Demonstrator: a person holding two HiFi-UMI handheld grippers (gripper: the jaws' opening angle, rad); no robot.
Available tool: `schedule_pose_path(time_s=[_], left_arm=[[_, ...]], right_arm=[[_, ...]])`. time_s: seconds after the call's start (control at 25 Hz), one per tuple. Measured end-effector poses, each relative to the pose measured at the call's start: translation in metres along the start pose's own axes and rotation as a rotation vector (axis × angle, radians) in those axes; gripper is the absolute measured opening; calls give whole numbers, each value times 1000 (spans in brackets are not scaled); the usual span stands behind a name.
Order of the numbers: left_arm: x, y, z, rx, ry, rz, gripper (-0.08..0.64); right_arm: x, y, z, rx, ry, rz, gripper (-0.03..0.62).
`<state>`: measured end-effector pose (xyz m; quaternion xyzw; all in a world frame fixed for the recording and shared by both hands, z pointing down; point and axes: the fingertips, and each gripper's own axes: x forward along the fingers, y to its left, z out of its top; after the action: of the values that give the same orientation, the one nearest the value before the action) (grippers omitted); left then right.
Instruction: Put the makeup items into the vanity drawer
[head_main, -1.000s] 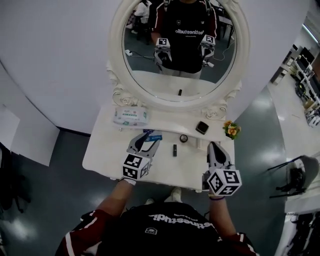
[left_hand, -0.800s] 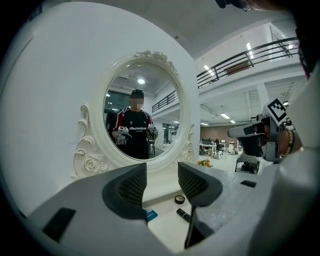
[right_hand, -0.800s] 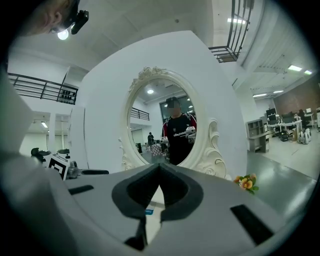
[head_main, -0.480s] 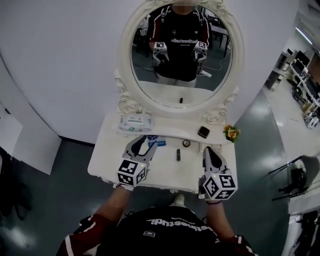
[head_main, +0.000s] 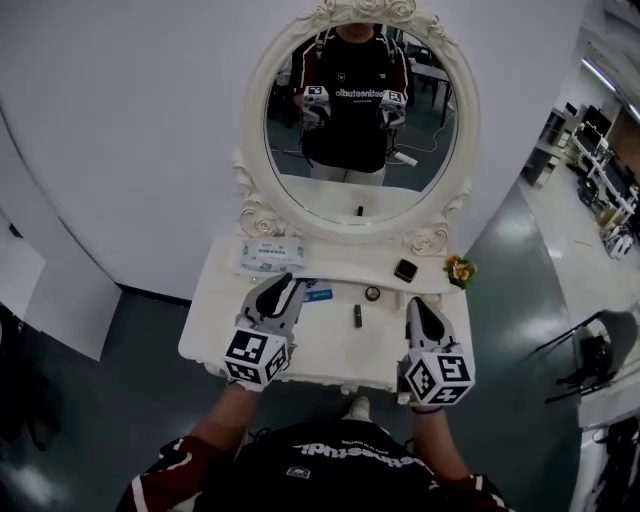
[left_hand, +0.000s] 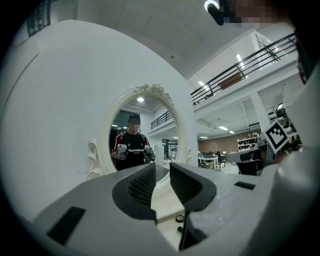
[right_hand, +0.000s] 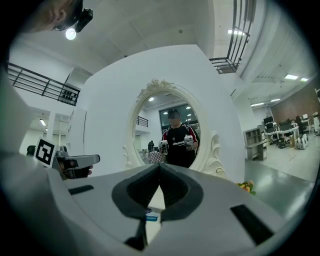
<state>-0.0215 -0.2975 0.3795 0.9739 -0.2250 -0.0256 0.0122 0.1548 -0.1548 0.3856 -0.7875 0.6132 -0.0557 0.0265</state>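
Note:
On the white vanity top (head_main: 330, 345) lie a blue packet (head_main: 318, 294), a black lipstick tube (head_main: 356, 315), a small round compact (head_main: 372, 293) and a square black compact (head_main: 405, 270). My left gripper (head_main: 287, 284) hovers over the top's left side, just left of the blue packet. Its jaws are closing with a narrow gap and nothing between them (left_hand: 162, 172). Past them I see the round compact (left_hand: 179, 218) and the lipstick tube (left_hand: 180, 229). My right gripper (head_main: 414, 303) hangs over the right front, shut and empty (right_hand: 159, 170). The blue packet (right_hand: 152, 217) shows below it.
A wipes pack (head_main: 268, 254) lies at the back left under the oval mirror (head_main: 360, 120). A small bunch of flowers (head_main: 460, 268) stands at the back right corner. The vanity's front edge (head_main: 320, 378) is right before the person's body.
The left gripper's jaws have narrowed from wide apart to a slim gap. Both grippers stay over the front of the vanity top; the right one has hardly moved.

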Motion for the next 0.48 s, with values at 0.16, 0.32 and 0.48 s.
schedule_pose_path(time_s=[0.16,0.32,0.48], left_arm=[[-6,1,3,5,-5,9,43],[-9,3,-1,6,0,17,8],[-12,5,-3,-4,3,18,6]], right_arm=[[-4,6,3,-18,-3,-7,4],[-7,8,3,-35,2,-20,4],[-9,9,3,-53,7,-35,3]])
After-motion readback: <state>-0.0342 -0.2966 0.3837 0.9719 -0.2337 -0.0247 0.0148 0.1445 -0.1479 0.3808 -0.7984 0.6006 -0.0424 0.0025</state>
